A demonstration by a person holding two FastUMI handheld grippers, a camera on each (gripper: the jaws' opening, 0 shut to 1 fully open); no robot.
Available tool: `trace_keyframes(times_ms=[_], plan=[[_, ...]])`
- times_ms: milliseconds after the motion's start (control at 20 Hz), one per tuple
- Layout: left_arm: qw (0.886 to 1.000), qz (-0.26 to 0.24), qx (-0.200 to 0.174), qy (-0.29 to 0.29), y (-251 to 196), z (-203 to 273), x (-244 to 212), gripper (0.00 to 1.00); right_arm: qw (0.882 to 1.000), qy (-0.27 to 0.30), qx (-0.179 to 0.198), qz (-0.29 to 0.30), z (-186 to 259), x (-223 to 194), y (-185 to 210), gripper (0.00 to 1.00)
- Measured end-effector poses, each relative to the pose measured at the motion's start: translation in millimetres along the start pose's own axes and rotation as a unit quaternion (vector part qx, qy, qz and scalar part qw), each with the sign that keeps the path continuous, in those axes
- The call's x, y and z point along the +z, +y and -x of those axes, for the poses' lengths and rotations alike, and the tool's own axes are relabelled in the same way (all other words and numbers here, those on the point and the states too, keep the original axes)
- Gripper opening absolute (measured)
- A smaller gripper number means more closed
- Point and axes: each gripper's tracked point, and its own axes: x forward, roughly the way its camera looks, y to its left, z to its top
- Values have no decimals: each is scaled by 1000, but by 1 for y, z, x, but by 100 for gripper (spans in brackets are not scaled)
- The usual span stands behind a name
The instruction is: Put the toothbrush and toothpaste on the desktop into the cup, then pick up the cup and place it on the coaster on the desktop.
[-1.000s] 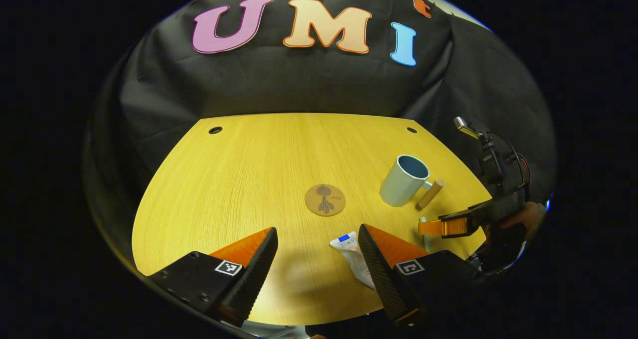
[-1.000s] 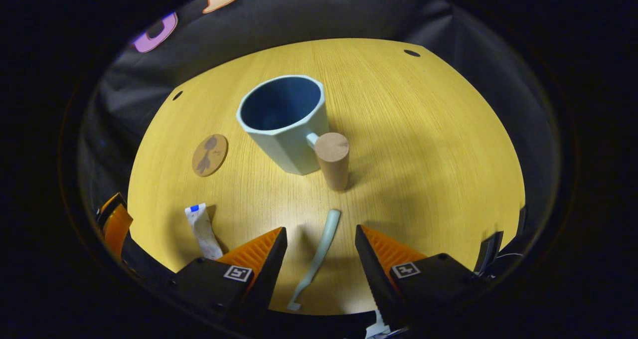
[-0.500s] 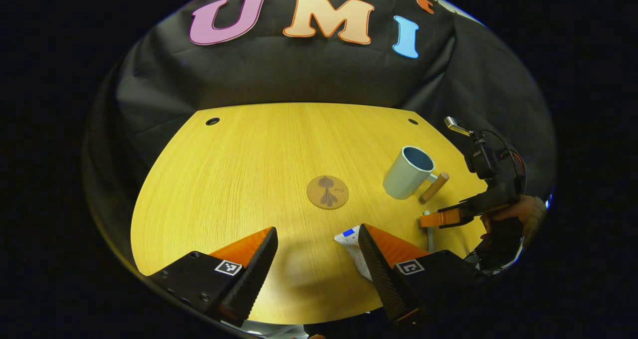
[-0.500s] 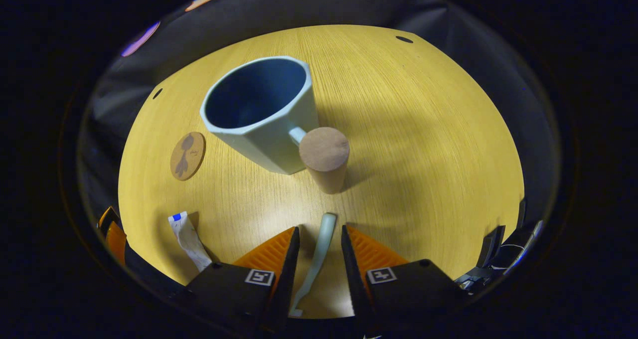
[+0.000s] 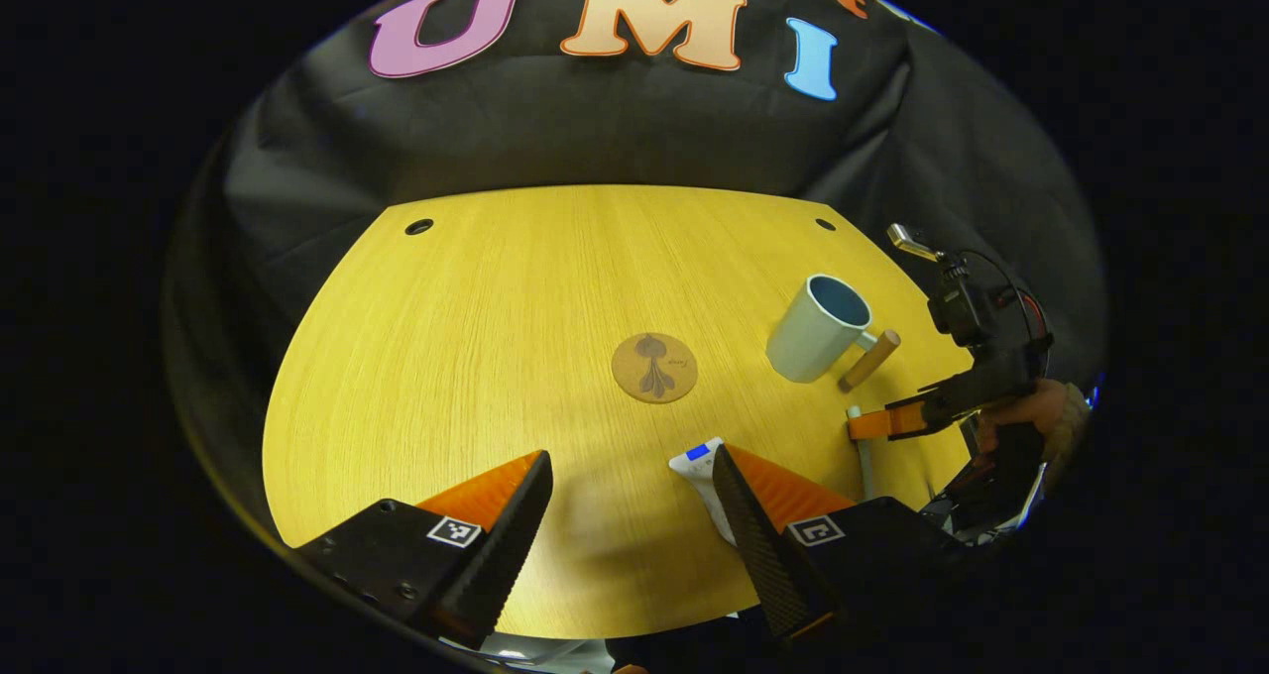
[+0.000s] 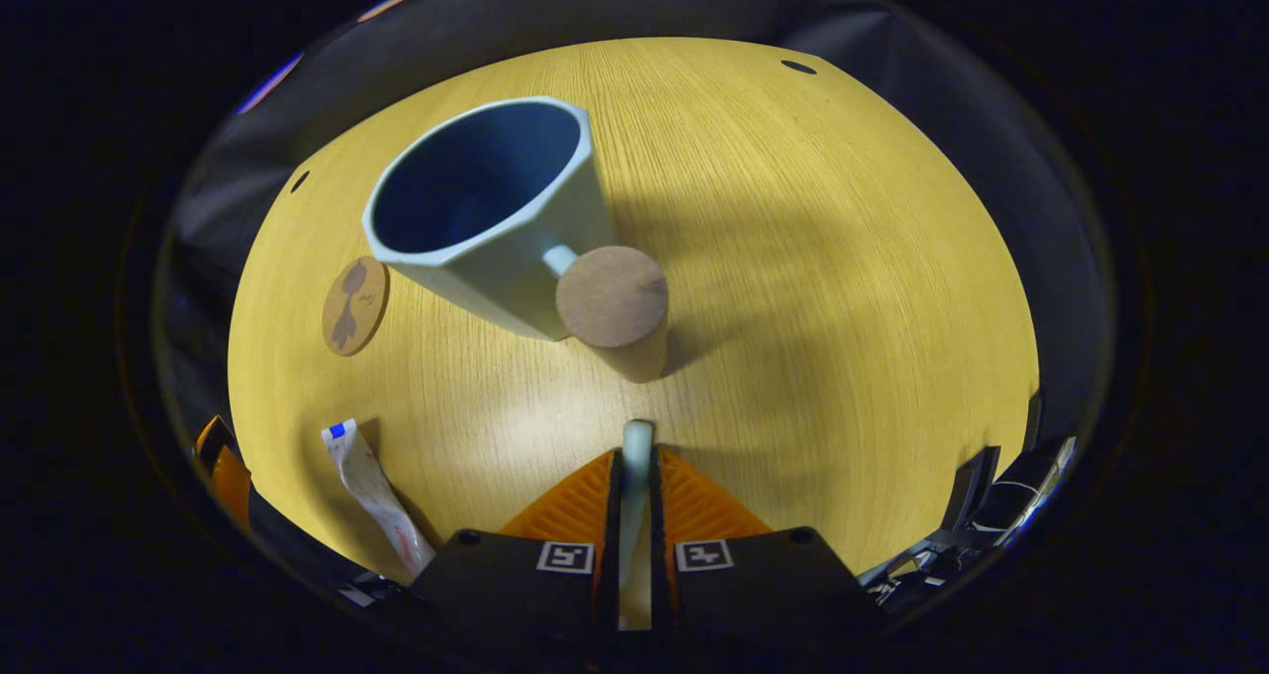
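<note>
A pale green toothbrush (image 6: pixel 634 476) lies on the yellow desktop (image 6: pixel 813 287), and my right gripper (image 6: pixel 633 466) is shut on its handle. Just beyond stands a pale blue cup (image 6: pixel 486 213) with a wooden peg handle (image 6: pixel 615 307). A white toothpaste tube (image 6: pixel 367 486) lies to the lower left. In the left gripper view my left gripper (image 5: pixel 630 471) hangs open above the desktop, with the toothpaste tube (image 5: pixel 706 471) by its right finger. The cup (image 5: pixel 818 327), the round cork coaster (image 5: pixel 653 367) and the right gripper (image 5: pixel 877 424) with the toothbrush (image 5: pixel 863 451) show farther right.
The coaster (image 6: pixel 354 292) lies left of the cup in the right gripper view. A person's hand (image 5: pixel 1036 416) holds the right gripper at the desktop's right edge. Two dark holes (image 5: pixel 419 226) mark the desktop's far corners, with black cloth behind.
My right gripper has moved in over the toothbrush and its fingers have gone from open to shut on the handle. The left gripper has stayed open, drifting slightly.
</note>
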Motion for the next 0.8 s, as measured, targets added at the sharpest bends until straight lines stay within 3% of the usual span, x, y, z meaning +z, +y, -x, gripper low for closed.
trace_keyframes(times_ms=[400,800], plan=[[998,35,-7,43,-9,-6,-19,95,1000,14,20,-8,1,-4,-2,7],[980,139,-29,136,-40,-20,-42,95,998,-2,59,11,26,-5,-4,7]])
